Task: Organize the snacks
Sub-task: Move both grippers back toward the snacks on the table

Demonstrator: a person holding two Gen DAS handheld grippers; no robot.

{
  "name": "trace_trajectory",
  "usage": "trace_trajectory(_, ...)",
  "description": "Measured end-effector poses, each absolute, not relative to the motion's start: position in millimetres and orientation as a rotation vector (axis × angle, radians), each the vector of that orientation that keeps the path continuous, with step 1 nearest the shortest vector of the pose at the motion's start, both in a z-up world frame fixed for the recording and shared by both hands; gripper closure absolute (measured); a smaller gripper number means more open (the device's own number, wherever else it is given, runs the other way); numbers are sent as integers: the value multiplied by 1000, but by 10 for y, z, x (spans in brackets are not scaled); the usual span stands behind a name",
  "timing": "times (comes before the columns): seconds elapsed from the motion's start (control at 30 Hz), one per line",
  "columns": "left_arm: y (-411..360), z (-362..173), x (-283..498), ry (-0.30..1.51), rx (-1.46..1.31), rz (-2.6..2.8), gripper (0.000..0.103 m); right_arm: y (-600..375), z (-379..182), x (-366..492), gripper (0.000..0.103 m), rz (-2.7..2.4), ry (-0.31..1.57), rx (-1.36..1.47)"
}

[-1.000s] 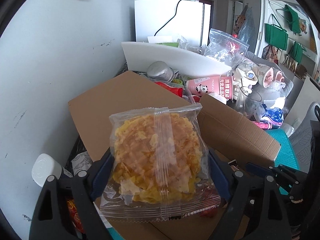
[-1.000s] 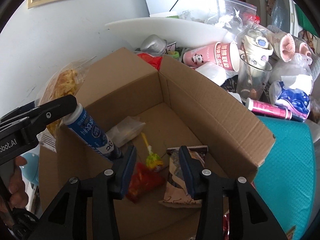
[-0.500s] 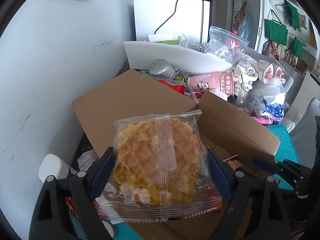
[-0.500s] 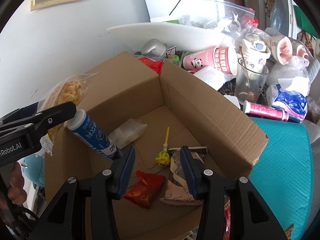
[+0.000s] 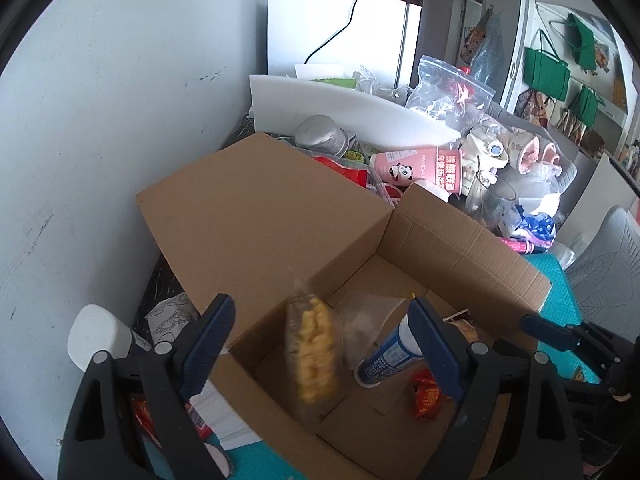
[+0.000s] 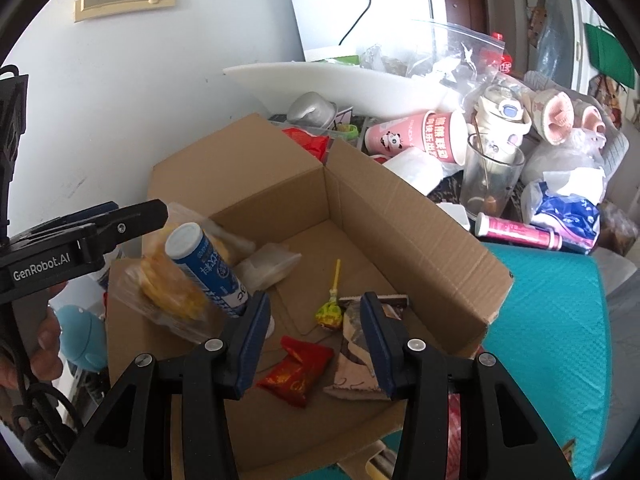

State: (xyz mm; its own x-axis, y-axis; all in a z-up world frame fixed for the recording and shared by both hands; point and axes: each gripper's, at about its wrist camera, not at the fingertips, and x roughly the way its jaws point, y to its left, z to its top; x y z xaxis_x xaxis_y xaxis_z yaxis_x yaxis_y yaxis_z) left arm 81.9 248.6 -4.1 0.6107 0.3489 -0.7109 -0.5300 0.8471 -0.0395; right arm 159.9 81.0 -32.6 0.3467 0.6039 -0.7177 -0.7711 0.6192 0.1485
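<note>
Dropped from my left gripper [image 5: 320, 344] since half a sec ago: the waffle pack [image 5: 314, 356], which sat clamped between the pads, now shows blurred and edge-on inside the box [image 5: 256, 208], free of both fingers. Left jaws stand wide w/ nothing between them. From the right cam the pack [image 6: 168, 288] lies against the near-left wall, next to the blue tube [image 6: 208, 268] that leans there.

My right gripper [image 6: 316, 344] hangs over the box, jaws part-open and gripping nothing. Below it: red packet [image 6: 296, 372], lollipop [image 6: 330, 308], brown pouch [image 6: 356, 356], clear bag [image 6: 268, 264], all on the box floor.

Step in hand, as I read it: the release of one snack into the box, just about done; pack looks as if not yet settled.

Next, prob. a fresh pick. More snacks may sit outside the box, e.g. red wrapper [image 5: 144, 420] down by my left finger, and the clutter behind: pink cup [image 6: 416, 136], glass [image 6: 492, 180]. That calls for pulling the left gripper back off the box rim, keeping jaws wide, and lining up on a pack's flat sides. Thin film wrappers slip, so a squeeze across the body, not the seam.
</note>
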Motion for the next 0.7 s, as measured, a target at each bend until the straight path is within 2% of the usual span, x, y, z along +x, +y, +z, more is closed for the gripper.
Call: trace_trajectory(0.7,1565,281,793,667,-155,267,15,97,43,1341,57,750,736,-208)
